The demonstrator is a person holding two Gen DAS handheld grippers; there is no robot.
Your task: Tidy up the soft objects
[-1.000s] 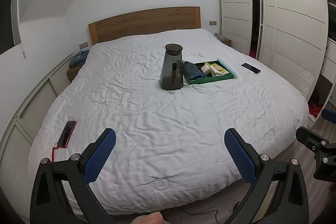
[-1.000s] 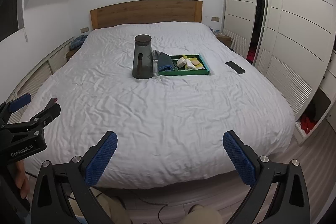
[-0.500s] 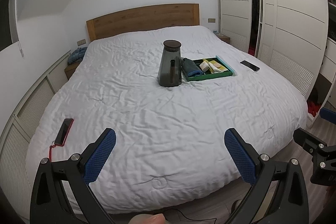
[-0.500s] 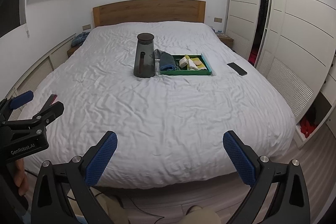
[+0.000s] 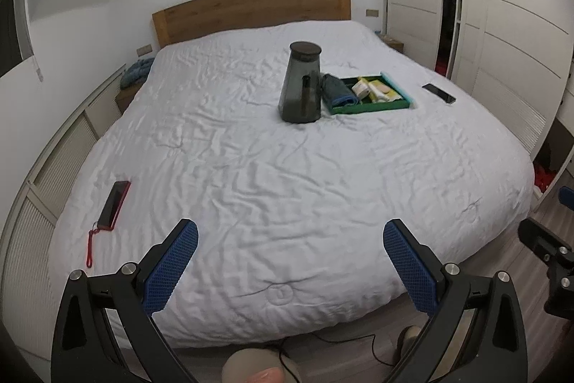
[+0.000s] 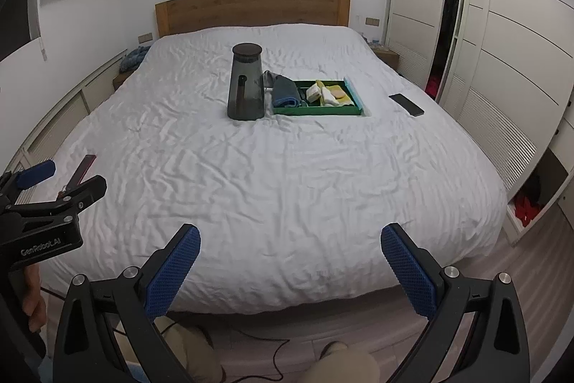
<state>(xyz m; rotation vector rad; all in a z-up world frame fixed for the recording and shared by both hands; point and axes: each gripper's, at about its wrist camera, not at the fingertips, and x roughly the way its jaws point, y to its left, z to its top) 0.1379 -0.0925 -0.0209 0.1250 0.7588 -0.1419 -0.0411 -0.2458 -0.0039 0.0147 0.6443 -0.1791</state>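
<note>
A red-cased phone (image 5: 114, 205) lay near the left edge of the bed (image 5: 287, 189), well to the left of the jug and closer to the foot. The left gripper (image 5: 290, 261) hung over the foot of the bed with its blue pads spread wide, released and holding nothing. The dark grey jug (image 5: 300, 83) stood upright near the middle of the bed. Just right of the jug, touching or nearly so, sat a green tray (image 5: 369, 106). Inside the tray, a folded blue cloth (image 5: 339, 90) lay at the end nearest the jug, with pale yellow and cream soft pieces (image 5: 375, 88) further right. A black phone (image 5: 438, 93) lay right of the tray, apart from it. The right gripper (image 6: 290, 266) also hung over the foot of the bed, well short of the jug, spread wide and empty.
</note>
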